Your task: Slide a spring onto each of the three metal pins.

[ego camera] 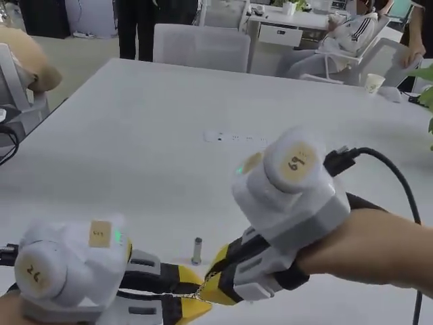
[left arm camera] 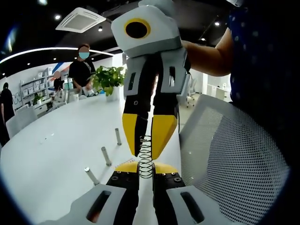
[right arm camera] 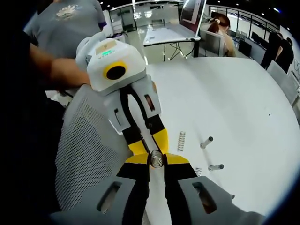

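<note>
Table (ego camera: pixel 149 135): L gripper (left arm camera: pixel 146 171), R gripper (right arm camera: pixel 157 163) pinch spring (left arm camera: pixel 146 153), ends hidden.

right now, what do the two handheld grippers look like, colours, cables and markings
Both the left gripper and right gripper have boxy white-grey bodies, black jaws with yellow tips and a green light. Each carries a round tan sticker with a handwritten number; the right's reads 69. A black cable runs from the right one.

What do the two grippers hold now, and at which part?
One spring: the left gripper grips one end, the right gripper grips the other end.
</note>
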`<control>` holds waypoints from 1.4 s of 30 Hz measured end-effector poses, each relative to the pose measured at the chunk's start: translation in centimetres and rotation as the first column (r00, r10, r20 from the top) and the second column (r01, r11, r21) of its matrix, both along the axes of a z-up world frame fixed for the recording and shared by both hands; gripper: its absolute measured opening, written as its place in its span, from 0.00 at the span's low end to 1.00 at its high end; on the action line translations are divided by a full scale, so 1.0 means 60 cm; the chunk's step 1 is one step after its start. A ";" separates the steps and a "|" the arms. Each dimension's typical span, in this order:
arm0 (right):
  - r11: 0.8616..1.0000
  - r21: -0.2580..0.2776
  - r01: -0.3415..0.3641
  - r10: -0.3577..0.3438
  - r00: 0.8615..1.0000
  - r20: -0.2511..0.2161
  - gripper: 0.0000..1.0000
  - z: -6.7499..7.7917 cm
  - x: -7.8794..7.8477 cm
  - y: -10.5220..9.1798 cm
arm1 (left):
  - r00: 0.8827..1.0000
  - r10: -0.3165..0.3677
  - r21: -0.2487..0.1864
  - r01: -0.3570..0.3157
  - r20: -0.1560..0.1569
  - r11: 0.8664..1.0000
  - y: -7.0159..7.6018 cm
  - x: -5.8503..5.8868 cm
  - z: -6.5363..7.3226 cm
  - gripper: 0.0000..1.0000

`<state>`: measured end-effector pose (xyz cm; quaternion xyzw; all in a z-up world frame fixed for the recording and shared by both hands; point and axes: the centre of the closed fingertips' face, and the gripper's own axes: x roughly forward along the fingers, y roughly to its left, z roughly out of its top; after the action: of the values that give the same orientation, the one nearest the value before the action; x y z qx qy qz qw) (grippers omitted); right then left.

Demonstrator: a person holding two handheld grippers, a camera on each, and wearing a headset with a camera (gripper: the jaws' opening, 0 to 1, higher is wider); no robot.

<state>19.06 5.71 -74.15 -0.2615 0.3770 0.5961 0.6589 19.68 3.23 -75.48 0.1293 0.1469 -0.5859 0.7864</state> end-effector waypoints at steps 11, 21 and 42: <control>0.999 -0.027 -0.017 0.017 1.000 -0.015 0.08 -0.004 0.002 -0.002 | 1.000 0.012 -0.005 -0.013 -0.018 1.000 -0.001 0.002 0.000 0.02; 1.000 -0.005 0.001 -0.001 1.000 -0.002 0.09 -0.003 0.012 0.000 | 0.999 0.041 -0.056 -0.043 -0.034 0.998 0.001 0.013 0.008 0.02; 0.999 -0.032 0.038 -0.038 0.999 -0.014 0.08 0.006 0.021 -0.007 | 0.999 0.042 -0.072 -0.044 -0.034 0.996 -0.002 0.016 0.008 0.15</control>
<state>20.34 5.27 -73.80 -0.2602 0.3959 0.5793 0.6633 20.63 3.08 -74.98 0.0879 0.1408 -0.5760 0.8005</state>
